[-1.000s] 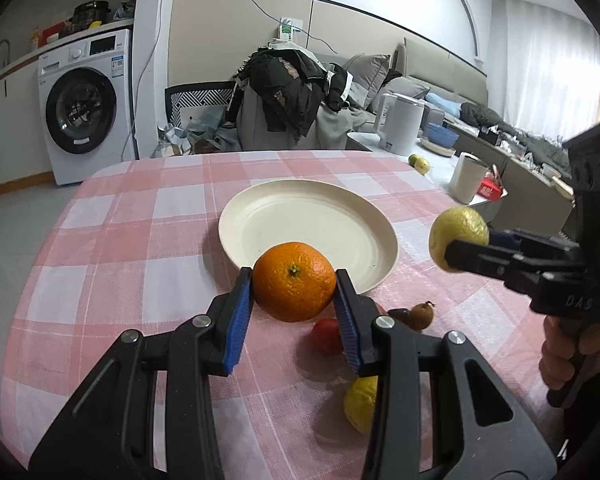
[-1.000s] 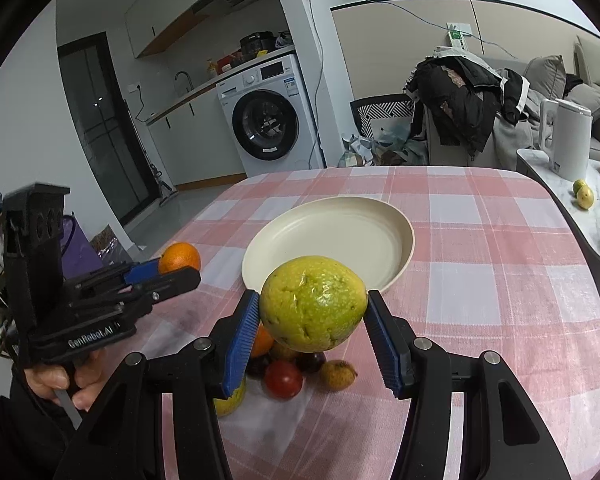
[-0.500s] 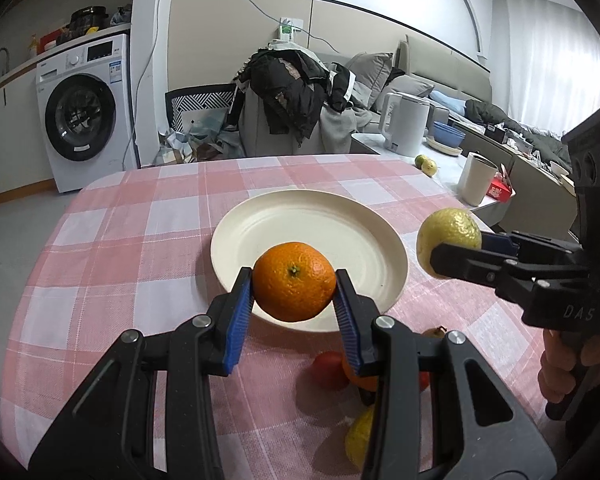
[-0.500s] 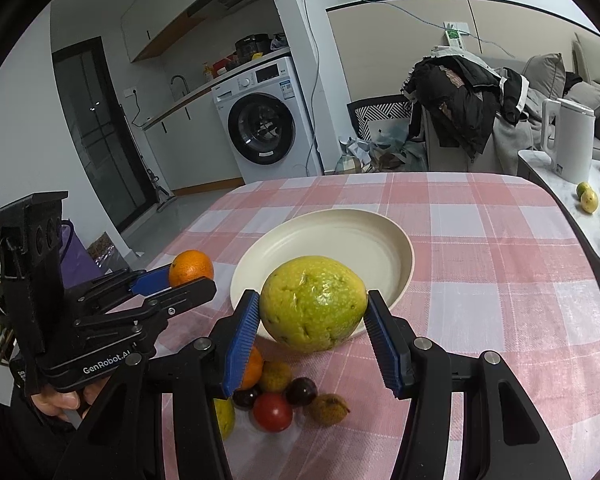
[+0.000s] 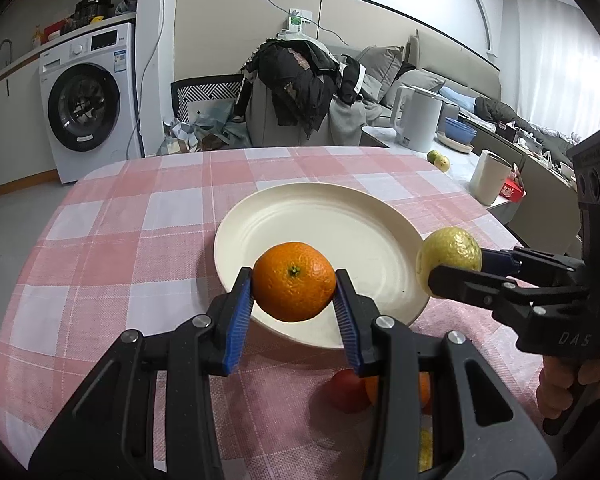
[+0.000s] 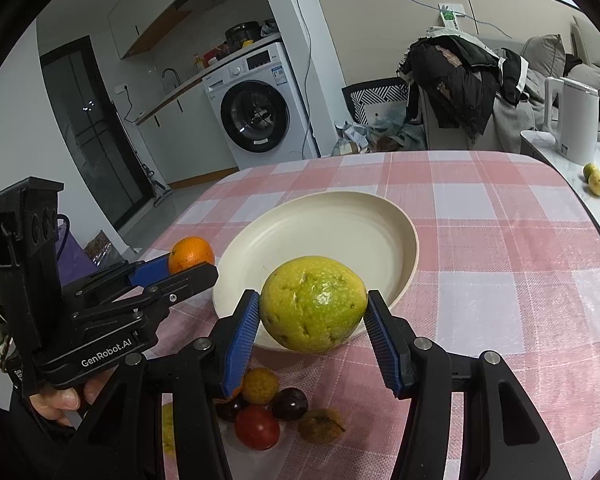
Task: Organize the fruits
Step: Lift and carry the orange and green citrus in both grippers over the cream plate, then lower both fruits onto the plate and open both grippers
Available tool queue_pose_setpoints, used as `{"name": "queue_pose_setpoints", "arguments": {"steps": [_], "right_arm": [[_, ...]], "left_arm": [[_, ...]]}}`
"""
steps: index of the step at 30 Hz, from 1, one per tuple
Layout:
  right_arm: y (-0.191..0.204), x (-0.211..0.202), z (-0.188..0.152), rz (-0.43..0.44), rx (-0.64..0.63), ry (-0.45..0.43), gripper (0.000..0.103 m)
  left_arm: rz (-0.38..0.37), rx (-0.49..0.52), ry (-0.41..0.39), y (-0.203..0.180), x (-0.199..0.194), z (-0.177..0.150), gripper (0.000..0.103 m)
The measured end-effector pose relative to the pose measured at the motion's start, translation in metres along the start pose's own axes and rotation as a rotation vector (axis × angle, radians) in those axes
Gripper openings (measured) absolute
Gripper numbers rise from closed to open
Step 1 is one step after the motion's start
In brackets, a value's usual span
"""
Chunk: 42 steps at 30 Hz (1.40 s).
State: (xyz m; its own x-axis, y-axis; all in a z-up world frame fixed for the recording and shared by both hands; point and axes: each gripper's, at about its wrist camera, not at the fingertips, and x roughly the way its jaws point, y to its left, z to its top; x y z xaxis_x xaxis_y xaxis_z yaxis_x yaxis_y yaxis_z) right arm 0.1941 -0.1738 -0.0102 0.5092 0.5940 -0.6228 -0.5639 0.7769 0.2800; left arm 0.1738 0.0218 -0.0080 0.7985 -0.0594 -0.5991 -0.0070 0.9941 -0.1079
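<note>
My left gripper (image 5: 294,302) is shut on an orange (image 5: 294,281), held above the near rim of a cream plate (image 5: 340,224). In the right wrist view the same orange (image 6: 191,254) shows at the plate's left edge. My right gripper (image 6: 313,320) is shut on a yellow-green round fruit (image 6: 313,304) over the near rim of the plate (image 6: 332,224); from the left wrist view this fruit (image 5: 449,254) hangs at the plate's right edge. Several small fruits lie on the cloth near me: a red one (image 6: 257,427), a dark one (image 6: 289,404) and yellowish ones (image 6: 260,386).
The plate sits on a round table with a pink checked cloth (image 5: 140,220). Beyond the table stand a washing machine (image 5: 86,104), a chair heaped with clothes (image 5: 300,80) and a side counter with a white kettle (image 5: 418,122). A hand (image 6: 60,400) grips the left tool.
Both grippers have moved forward toward the plate with their fruits; the orange and the yellow-green fruit now hang over its near rim. The loose fruits have slid lower in view.
</note>
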Motion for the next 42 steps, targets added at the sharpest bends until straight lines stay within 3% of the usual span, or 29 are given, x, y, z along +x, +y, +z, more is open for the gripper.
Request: {"name": "queue_pose_setpoints", "arguments": {"steps": [28, 37, 40, 42], "right_arm": [[-0.003, 0.039, 0.0, -0.019, 0.003, 0.054, 0.055], [-0.003, 0.042, 0.0, -0.014, 0.003, 0.054, 0.055], [-0.001, 0.042, 0.0, -0.034, -0.016, 0.052, 0.055], [-0.002, 0.039, 0.0, -0.047, -0.022, 0.048, 0.055]], "left_arm": [[-0.003, 0.03, 0.068, 0.002, 0.031, -0.007, 0.037], [0.001, 0.027, 0.054, 0.001, 0.03, -0.008, 0.037], [0.013, 0.028, 0.054, 0.001, 0.028, -0.009, 0.045], [0.024, 0.031, 0.048, 0.002, 0.025, -0.009, 0.059]]}}
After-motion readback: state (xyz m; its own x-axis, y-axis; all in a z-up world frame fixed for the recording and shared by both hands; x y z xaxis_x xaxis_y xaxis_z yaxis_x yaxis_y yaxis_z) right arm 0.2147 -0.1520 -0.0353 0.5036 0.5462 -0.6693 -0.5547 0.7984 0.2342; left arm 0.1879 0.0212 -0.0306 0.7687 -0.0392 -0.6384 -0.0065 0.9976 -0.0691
